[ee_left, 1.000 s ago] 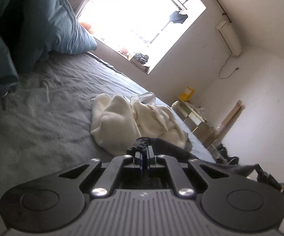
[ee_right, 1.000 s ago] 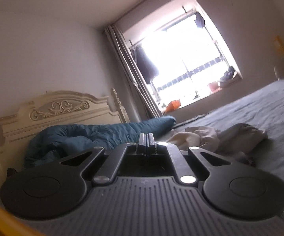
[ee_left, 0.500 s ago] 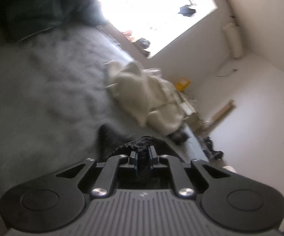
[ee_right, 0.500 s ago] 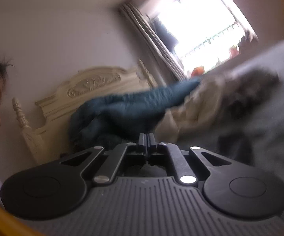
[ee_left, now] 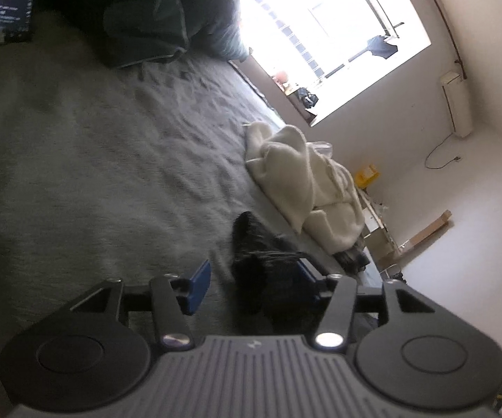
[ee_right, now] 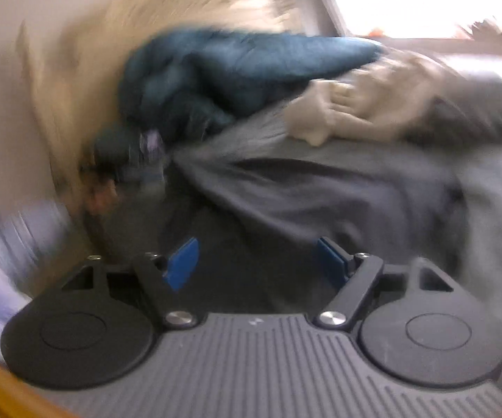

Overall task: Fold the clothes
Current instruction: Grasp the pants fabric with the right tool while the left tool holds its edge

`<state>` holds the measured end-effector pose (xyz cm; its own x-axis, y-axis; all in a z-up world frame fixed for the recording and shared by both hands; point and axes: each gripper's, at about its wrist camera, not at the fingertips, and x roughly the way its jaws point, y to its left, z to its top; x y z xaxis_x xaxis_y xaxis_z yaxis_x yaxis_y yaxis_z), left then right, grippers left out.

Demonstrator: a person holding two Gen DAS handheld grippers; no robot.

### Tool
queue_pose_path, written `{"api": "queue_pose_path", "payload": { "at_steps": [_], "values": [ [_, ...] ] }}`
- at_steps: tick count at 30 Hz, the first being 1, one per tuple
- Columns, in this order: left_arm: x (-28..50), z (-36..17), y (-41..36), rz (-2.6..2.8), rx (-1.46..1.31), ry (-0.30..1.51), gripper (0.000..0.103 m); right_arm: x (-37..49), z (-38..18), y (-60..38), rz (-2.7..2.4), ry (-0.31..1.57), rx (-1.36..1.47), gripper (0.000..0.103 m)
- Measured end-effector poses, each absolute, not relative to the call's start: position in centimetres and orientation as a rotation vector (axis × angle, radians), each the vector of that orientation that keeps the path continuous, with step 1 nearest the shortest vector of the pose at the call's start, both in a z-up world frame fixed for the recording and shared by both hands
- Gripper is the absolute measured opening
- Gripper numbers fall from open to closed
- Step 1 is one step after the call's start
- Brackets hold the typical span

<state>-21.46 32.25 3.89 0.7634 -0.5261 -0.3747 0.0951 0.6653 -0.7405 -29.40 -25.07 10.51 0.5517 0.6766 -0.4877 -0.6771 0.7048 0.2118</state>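
Left hand-held gripper (ee_left: pixel 252 284): released; its jaws have just been opening, and the blue pads (ee_left: pixel 198 287) stand apart. The dark garment (ee_left: pixel 268 278) lies between them, close against the right pad; the left pad is clear of the cloth.
Right hand-held gripper (ee_right: pixel 256 261): released; its jaws have just been opening wide. Its blue pads (ee_right: pixel 181 264) stand far apart over grey cloth, and no pad presses on it. This view is much blurred.
Dark garment: a black bunched piece on the bed (ee_left: pixel 94 174), near the bed's edge, just in front of the left hand-held gripper.
Grey garment (ee_right: pixel 320 191): spread in folds on the bed, in front of the right hand-held gripper. If it is the same piece as the dark garment I cannot tell.
Cream garment pile (ee_left: pixel 306 184): crumpled on the bed, beyond the dark garment, toward the window (ee_left: pixel 324 28).
Teal duvet (ee_right: pixel 233 66): bunched on the bed, behind the cream pile in the right view.
Bed: covered with a grey wrinkled sheet.
Containers: a small yellow box (ee_left: pixel 367 176) stands beside the bed, past the cream pile; its inside I cannot see.
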Motion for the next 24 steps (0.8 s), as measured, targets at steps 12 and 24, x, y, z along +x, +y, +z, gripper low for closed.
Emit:
{"api": "queue_pose_path", "payload": {
  "at_steps": [12,24],
  "values": [
    [-25.2,8.7,26.1,-0.295,-0.421,0.597,0.057,-23.8,3.8,-8.5,0.805,0.565,-0.685,0.035],
    [-22.9,4.7,28.2,-0.383,-0.845,0.685,0.056,-26.1,7.7,-11.7,0.972,0.603,-0.387,0.002]
  ]
}}
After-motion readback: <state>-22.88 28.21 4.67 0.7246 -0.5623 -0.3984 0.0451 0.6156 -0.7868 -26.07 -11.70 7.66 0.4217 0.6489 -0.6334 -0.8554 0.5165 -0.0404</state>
